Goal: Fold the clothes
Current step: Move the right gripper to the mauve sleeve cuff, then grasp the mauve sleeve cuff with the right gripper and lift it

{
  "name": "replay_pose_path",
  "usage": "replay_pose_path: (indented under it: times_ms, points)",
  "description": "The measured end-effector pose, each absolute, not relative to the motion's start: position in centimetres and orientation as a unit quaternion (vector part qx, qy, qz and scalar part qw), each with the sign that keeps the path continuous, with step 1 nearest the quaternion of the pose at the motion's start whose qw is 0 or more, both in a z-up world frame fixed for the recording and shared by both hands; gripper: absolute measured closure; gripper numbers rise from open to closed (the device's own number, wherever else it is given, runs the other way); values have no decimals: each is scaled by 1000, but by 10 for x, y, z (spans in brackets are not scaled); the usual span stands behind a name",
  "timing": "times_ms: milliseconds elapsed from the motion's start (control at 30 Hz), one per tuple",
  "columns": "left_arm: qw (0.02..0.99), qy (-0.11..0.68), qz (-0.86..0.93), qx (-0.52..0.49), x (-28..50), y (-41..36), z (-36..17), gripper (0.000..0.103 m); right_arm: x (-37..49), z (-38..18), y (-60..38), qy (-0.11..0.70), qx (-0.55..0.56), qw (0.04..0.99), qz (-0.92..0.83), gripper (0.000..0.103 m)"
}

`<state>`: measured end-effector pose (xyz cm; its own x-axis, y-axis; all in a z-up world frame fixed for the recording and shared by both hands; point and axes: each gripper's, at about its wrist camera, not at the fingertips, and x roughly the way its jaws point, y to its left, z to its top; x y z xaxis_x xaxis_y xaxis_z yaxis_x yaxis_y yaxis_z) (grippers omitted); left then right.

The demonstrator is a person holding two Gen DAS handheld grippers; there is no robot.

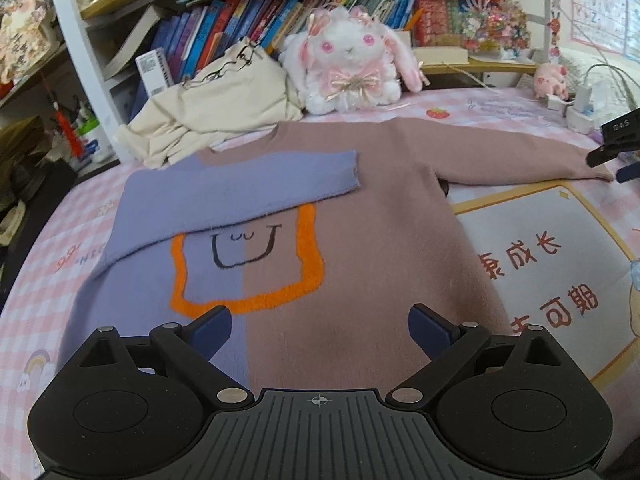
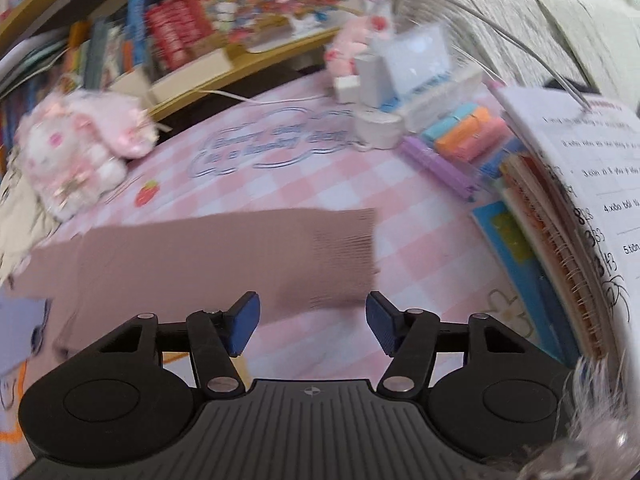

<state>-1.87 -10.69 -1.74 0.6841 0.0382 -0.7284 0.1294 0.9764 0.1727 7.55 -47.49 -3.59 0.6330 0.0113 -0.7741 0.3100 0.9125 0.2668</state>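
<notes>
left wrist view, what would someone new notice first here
The two-tone sweater lies flat across the pink checked tablecloth, its purple sleeve already folded over the chest above an orange-outlined smiley face. Behind the collar sits a fluffy white bunny plush with a pink bow, next to a crumpled cream garment. The brown sleeve stretches out toward the right tongs, which are open near its cuff.

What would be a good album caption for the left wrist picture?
Open left tongs hover over a purple-and-brown sweater, its purple sleeve folded across the chest, brown sleeve outstretched.
</notes>
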Motion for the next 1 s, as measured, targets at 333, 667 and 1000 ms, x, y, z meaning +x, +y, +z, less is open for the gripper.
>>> replay_pose_path:
  times_ms: [333,667,1000]
  points:
    - [908,408,12,91,-19,-104,-17,5,84,-49,-495,403,272,872,-54,71]
    - [907,409,2,101,-19,-111,-17,5,88,-54,-484,401,353,845,-3,65]
    - [909,406,14,91,-22,-104,-16,5,93,-53,-508,388,354,849,-50,70]
